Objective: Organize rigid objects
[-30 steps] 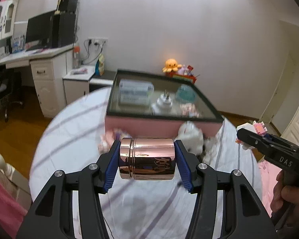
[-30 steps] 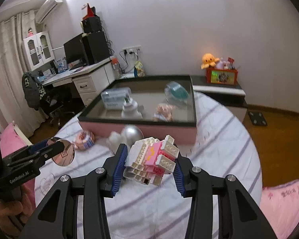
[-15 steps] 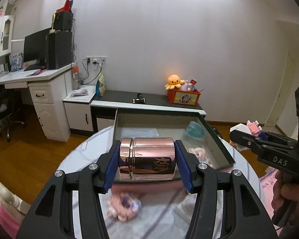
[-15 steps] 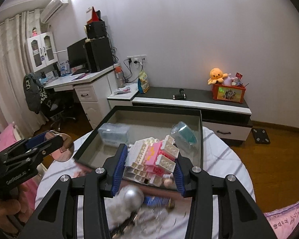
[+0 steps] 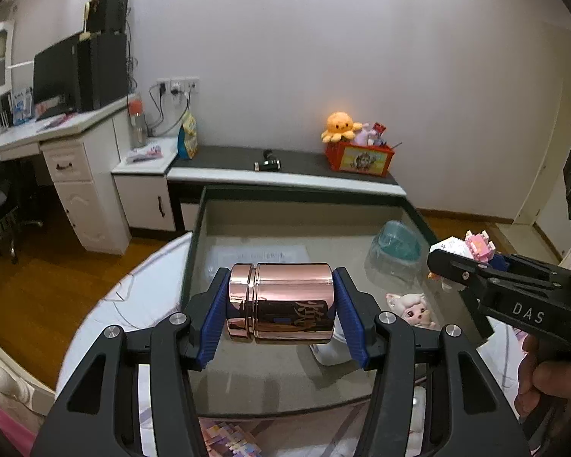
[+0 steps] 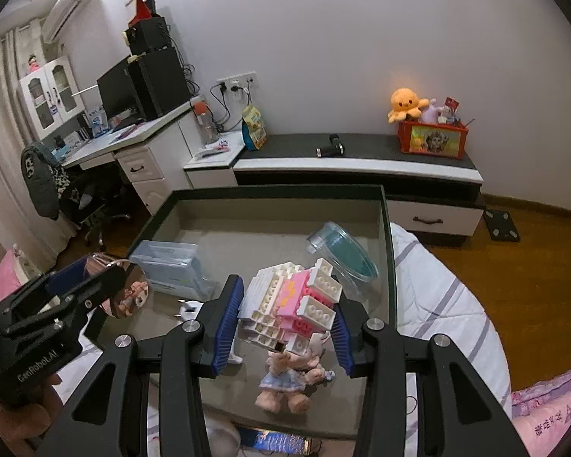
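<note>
Bedroom walls and a low cabinet stand behind the open tray (image 5: pixel 418 211). Over it, your left hand-held gripper (image 5: pixel 281 306) clamps a copper canister (image 5: pixel 281 297) sideways; your right hand-held gripper (image 6: pixel 285 312) grips a pink-and-white brick model (image 6: pixel 293 301).

Room evenly lit from ceiling light, glare upper left; fisheye bends edges, corners vignetted black; focus sharp.

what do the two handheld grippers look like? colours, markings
Both grippers, left and right, are matte black linkage frames with silver pivot screws and ribbed blue pads. White lettering: the right body reads "DAS", the left body "GenRobot.AI". No cables or sleeves visible.
</note>
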Demonstrator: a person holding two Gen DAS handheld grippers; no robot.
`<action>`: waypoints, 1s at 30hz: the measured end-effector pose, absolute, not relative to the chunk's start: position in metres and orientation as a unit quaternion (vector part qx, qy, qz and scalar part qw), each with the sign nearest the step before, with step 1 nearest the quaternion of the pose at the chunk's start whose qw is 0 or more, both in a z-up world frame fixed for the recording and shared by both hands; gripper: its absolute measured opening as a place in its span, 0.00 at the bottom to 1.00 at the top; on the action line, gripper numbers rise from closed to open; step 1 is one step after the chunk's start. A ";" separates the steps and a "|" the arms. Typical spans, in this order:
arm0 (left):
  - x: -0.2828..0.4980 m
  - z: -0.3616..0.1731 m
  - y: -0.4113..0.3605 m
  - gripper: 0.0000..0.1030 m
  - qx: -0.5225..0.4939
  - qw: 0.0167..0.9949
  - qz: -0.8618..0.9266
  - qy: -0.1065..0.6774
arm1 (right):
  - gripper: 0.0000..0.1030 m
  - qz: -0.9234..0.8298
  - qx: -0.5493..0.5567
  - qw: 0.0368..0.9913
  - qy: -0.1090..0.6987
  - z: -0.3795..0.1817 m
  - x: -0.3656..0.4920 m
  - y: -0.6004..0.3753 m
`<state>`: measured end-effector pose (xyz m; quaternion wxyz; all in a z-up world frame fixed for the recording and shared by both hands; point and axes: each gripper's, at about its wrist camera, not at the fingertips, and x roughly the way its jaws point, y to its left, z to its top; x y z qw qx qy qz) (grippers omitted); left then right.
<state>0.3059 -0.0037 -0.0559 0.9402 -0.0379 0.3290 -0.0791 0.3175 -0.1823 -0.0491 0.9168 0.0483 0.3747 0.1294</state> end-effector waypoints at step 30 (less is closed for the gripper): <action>0.191 -0.012 0.007 1.00 -0.037 0.963 -0.055 0.261 | 1.00 0.069 0.072 0.949 0.298 -0.017 0.194 -0.200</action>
